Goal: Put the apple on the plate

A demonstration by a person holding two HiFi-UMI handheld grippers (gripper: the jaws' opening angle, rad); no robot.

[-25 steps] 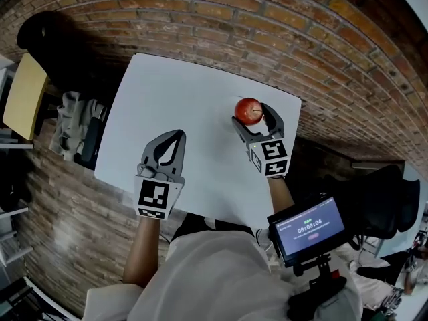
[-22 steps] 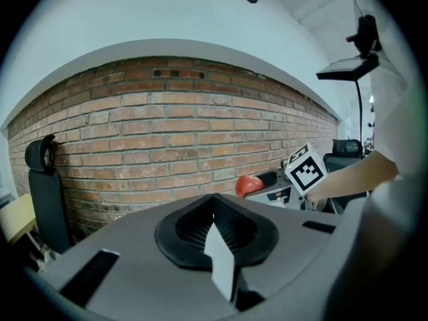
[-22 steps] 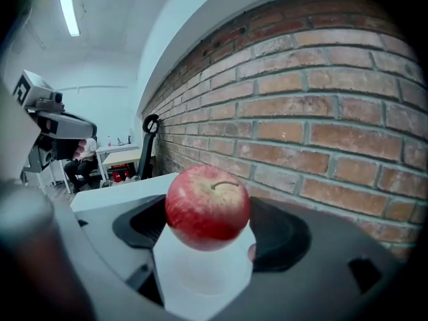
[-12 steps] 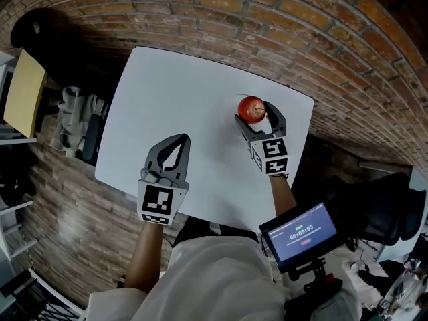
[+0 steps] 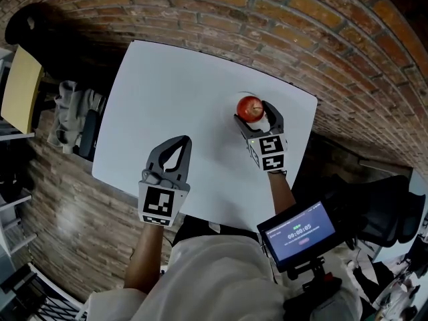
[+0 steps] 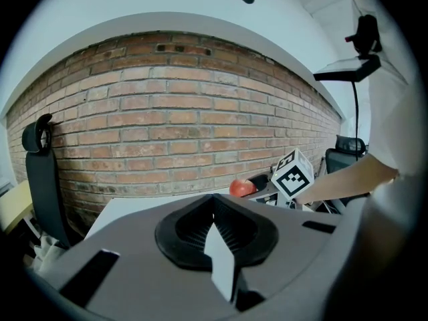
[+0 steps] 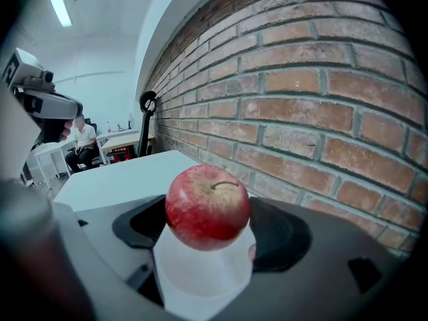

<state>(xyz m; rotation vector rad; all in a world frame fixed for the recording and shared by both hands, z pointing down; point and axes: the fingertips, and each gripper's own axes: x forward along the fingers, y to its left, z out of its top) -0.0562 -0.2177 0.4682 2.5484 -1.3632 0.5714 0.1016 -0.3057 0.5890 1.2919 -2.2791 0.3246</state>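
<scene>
A red apple sits between the jaws of my right gripper near the far right corner of the white table. In the right gripper view the apple fills the gap, with both jaws pressed against its sides and its stem up. My left gripper is at the table's near edge, shut and holding nothing. In the left gripper view the left gripper points at the brick wall, with the apple small at the right. No plate shows in any view.
A black chair stands past the table's far left corner. A yellow board and a pile of bags lie to the left. A small screen hangs at my right side, and a dark chair beyond it.
The head view has shifted a little. The right gripper stays closed around the apple in about the same spot, and the left gripper has barely moved.
</scene>
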